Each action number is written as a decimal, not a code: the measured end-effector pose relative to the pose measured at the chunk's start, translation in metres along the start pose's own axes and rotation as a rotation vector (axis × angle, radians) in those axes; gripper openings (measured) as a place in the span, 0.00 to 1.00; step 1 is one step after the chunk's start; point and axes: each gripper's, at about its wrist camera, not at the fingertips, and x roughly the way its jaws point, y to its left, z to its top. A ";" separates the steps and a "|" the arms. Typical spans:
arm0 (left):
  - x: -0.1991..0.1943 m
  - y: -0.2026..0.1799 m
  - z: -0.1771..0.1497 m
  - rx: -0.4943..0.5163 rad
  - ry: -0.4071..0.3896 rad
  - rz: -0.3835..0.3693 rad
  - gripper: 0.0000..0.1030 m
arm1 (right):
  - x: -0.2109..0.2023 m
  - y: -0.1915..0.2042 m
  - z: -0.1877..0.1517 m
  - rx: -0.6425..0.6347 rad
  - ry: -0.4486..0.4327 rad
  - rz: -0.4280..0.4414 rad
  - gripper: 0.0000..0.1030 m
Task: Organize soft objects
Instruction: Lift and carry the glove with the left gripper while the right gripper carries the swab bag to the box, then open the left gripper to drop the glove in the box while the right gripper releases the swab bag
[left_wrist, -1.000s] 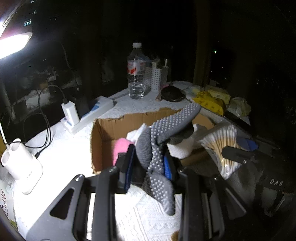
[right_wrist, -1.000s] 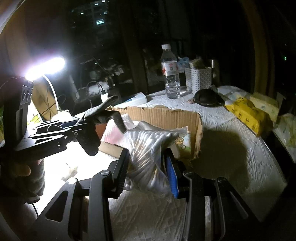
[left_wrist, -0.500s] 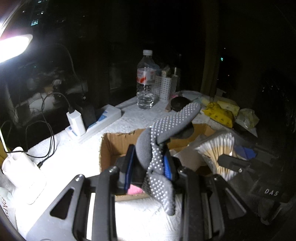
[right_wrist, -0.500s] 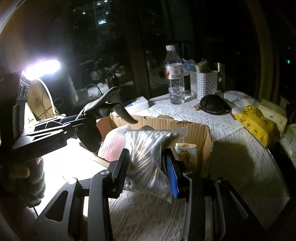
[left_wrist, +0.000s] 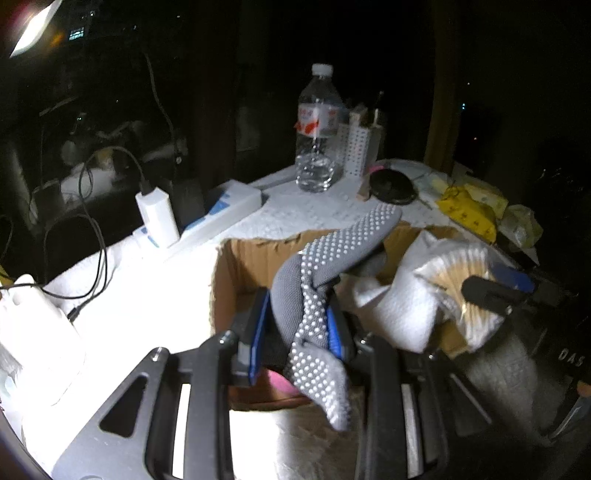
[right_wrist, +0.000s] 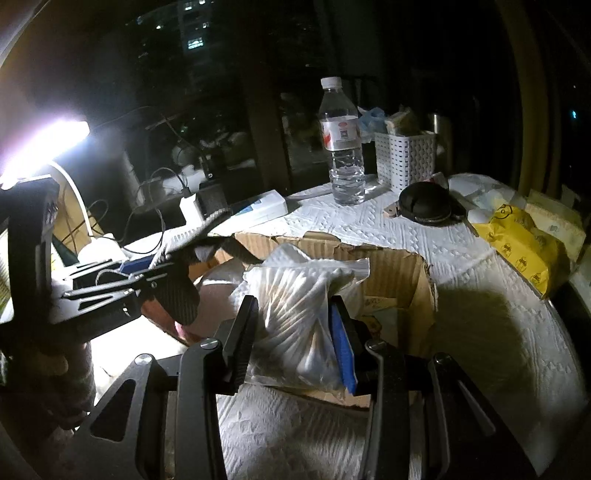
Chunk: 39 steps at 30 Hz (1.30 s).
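Dark room, lamp-lit table under white embossed cloth (right_wrist: 388, 229). Grey dotted glove (left_wrist: 314, 295) clamped in left gripper (left_wrist: 297, 332), jaws narrowly parted around it, above open cardboard box (left_wrist: 236, 266). Bag of cotton swabs (right_wrist: 295, 317) pinched in right gripper (right_wrist: 293, 339), jaws part-open, over same box. Behind: water bottle (right_wrist: 341, 147), white perforated basket (right_wrist: 404, 155), power strip (left_wrist: 207, 221), yellow packets (right_wrist: 521, 247).

Both wrist views look down, close, sharing the cardboard box (left_wrist: 251, 266).
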 end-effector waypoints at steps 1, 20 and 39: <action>0.002 0.001 -0.001 -0.002 0.006 0.002 0.29 | 0.001 -0.001 0.001 0.004 0.000 0.002 0.40; 0.023 0.000 -0.008 0.010 0.089 0.019 0.30 | 0.031 -0.014 -0.004 0.022 0.060 -0.072 0.37; 0.002 -0.012 -0.002 0.032 0.063 -0.010 0.55 | 0.004 -0.011 -0.005 0.027 0.012 -0.055 0.58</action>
